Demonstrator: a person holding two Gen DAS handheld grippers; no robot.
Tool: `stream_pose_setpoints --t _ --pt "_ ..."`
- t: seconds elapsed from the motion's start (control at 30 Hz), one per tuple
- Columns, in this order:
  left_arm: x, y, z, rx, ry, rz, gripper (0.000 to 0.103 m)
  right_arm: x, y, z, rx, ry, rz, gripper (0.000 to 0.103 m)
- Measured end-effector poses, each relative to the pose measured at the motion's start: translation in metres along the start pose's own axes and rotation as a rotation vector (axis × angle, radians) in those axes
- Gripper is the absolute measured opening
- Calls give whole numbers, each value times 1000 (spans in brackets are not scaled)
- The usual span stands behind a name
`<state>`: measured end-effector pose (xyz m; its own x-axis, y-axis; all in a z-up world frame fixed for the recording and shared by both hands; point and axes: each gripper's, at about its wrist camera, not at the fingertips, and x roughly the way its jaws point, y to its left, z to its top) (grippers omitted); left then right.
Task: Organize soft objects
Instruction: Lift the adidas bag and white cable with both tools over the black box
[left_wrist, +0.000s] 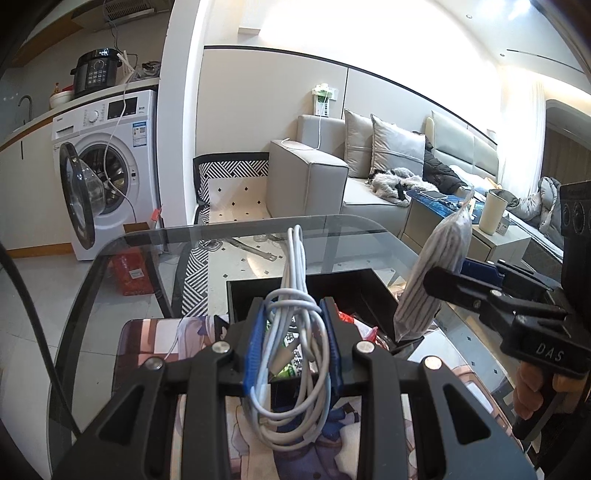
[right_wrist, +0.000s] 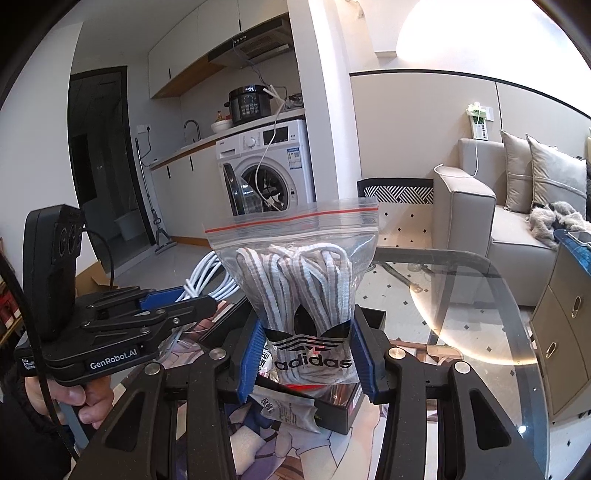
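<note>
My left gripper (left_wrist: 293, 345) is shut on a coiled white cable (left_wrist: 295, 295), lifted above the black box (left_wrist: 354, 291) on the glass table (left_wrist: 155, 243). The same cable (right_wrist: 212, 280) shows in the right wrist view, sticking out of the left gripper (right_wrist: 205, 304). My right gripper (right_wrist: 306, 354) is shut on a clear zip bag of striped laces (right_wrist: 306, 280) with a printed logo, held upright over the box (right_wrist: 336, 406). In the left wrist view that bag (left_wrist: 432, 273) hangs at the right in the right gripper (left_wrist: 443, 280).
The box holds packets (left_wrist: 351, 325) and sits on a printed mat (left_wrist: 166, 343). A washing machine (left_wrist: 107, 166) with its door open stands at the back left. A grey sofa (left_wrist: 332, 177) with cushions and clothes is behind the table. A low cabinet (right_wrist: 569, 325) stands right.
</note>
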<state>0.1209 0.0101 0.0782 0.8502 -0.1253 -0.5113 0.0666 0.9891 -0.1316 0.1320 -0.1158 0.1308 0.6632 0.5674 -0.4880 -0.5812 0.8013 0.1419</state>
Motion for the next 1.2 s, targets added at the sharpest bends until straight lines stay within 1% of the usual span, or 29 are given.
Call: stream_pose_setpoints --t 0.3,0.57,0.87,1.07,1.2 --pt "26 6 3 -2 16 -1 28 33 0 0 -29 92 1 44" --pt "48 4 2 10 32 -4 28 53 1 2 -53 123 -7 44" --pt "57 11 2 1 34 6 28 61 -4 3 -35 96 -28 44" --pt "62 10 -1 9 46 7 28 75 -4 -6 -38 148 -23 44" --pt "65 9 -2 11 51 7 28 87 -7 -12 -40 177 -36 44"
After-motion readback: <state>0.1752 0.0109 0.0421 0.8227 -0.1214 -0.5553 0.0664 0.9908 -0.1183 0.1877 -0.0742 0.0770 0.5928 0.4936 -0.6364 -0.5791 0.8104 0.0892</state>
